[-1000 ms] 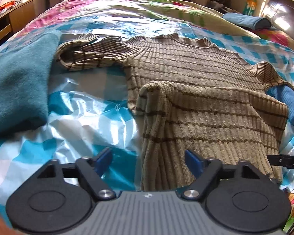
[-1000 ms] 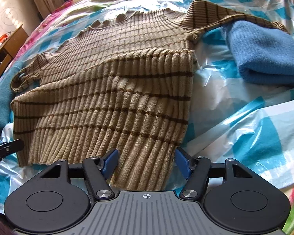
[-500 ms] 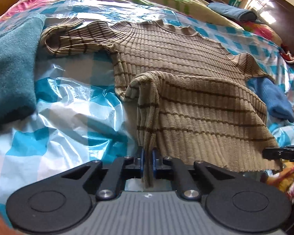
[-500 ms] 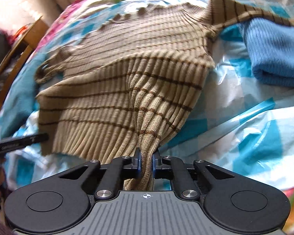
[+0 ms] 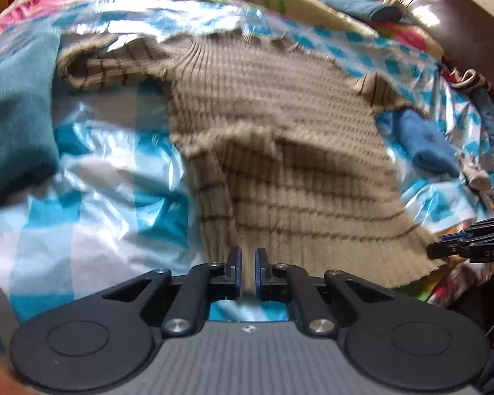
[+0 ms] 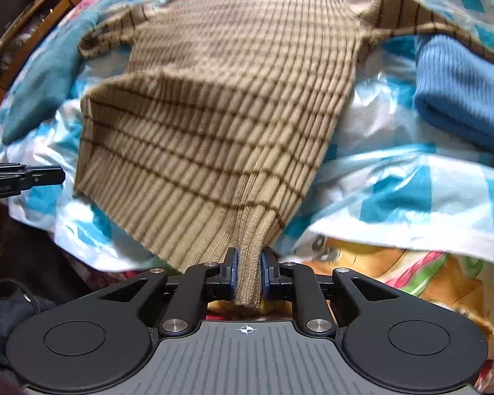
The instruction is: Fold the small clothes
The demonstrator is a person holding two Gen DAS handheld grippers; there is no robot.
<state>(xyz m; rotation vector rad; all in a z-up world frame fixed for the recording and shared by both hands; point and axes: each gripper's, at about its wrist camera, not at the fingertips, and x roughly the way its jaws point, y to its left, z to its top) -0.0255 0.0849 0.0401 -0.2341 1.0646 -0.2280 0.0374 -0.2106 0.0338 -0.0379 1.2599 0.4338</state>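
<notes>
Blue-checked plastic sheeting [image 6: 395,177] covers the bed under a tan striped sweater [image 6: 233,75]. Left gripper [image 5: 248,268] pinches its hem at lower centre. Right gripper [image 6: 248,273] fingers clamp a bunched hem fold, easing slightly apart.

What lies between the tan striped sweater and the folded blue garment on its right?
In the right wrist view, only a bare strip of the shiny blue-checked plastic sheet separates the tan striped sweater from the folded blue garment.
</notes>
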